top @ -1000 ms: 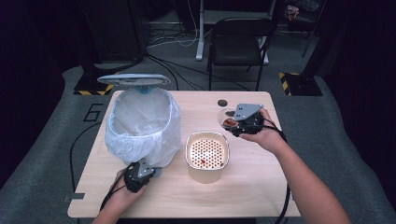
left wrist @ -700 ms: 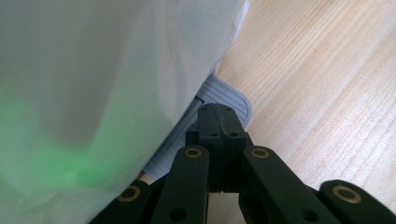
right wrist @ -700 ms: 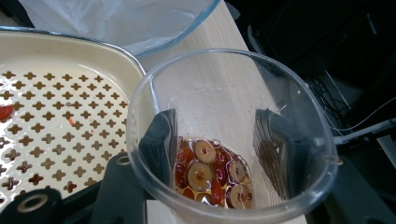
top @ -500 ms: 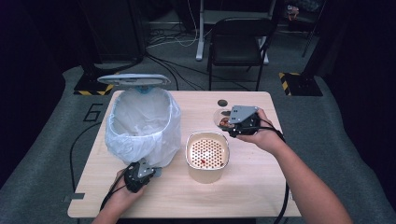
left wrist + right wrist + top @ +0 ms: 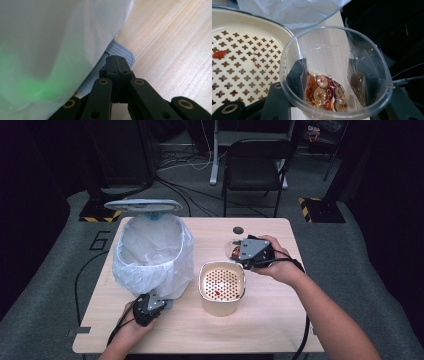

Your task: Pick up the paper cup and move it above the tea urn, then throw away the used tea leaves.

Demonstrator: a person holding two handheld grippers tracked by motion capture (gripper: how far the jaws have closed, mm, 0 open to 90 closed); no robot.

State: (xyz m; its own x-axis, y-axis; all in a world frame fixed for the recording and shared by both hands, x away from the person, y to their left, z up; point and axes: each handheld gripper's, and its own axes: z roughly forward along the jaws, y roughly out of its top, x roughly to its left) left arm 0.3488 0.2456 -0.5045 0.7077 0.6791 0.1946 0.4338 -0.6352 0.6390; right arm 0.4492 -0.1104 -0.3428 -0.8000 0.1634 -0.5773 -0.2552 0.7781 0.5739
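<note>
A clear plastic cup (image 5: 332,62) lies tilted between the jaws of my right gripper (image 5: 328,75), which is shut on its sides. Wet dried-fruit slices and red berries (image 5: 324,93) sit in its bottom. In the high view the right gripper (image 5: 236,253) holds the cup (image 5: 232,251) just behind and to the right of a cream container with a perforated strainer insert (image 5: 222,285). One red berry (image 5: 219,53) lies on that strainer (image 5: 242,62). My left gripper (image 5: 117,61) is shut, its tips resting on the grey pedal (image 5: 123,51) of the bag-lined bin (image 5: 152,250).
The bin's lid (image 5: 143,205) stands raised at the back, and the white bag (image 5: 50,37) hangs over its rim. The wooden table (image 5: 280,310) has a round hole (image 5: 238,230) near its far edge. A black chair (image 5: 256,165) stands beyond it.
My right hand has carried the cup a little to the left, nearer the strainer container. The left gripper and the bin have stayed as they were.
</note>
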